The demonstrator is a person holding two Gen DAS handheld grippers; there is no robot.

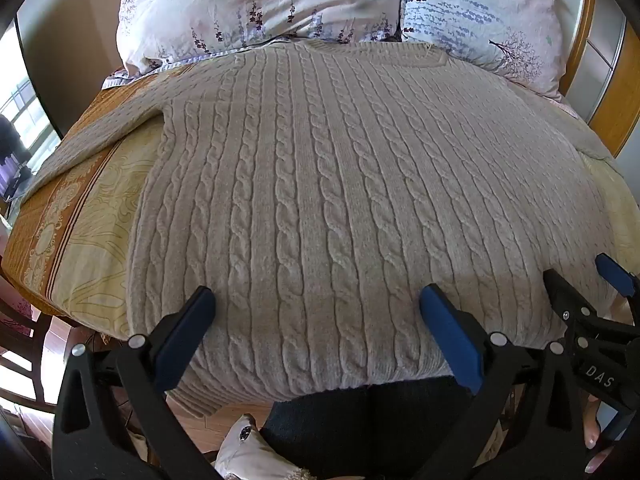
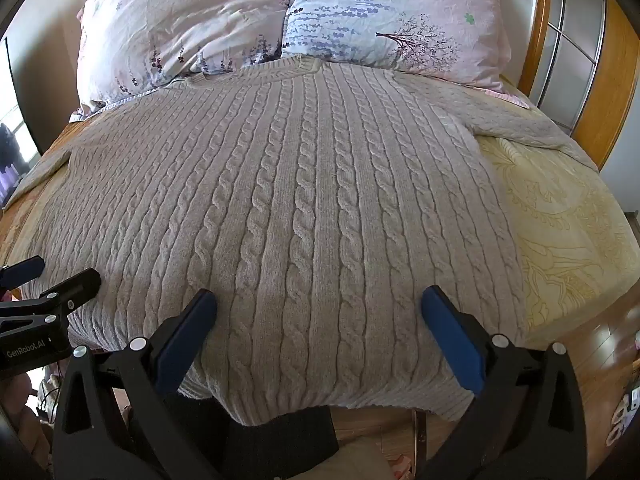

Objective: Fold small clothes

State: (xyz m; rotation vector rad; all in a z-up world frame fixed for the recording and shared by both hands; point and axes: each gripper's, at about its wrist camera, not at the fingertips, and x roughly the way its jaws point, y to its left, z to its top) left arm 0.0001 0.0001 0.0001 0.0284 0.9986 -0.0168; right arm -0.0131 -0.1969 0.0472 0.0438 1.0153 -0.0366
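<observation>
A bed (image 2: 568, 216) under a yellow patterned sheet is filling both views, a wooden headboard (image 2: 616, 80) curving down the right edge. A beige cable-knit sweater (image 2: 304, 200) is lying flat and face up across the middle of it, collar toward the top of the frame, sleeves spreading to either side, its ribbed hem hanging over the near edge. Two floral pillows (image 2: 192, 20) are sitting along the top, just touching the collar. At the bottom, the left tongs (image 1: 316, 304) and right tongs (image 2: 318, 306) are hovering spread wide over the hem, pinching nothing.
</observation>
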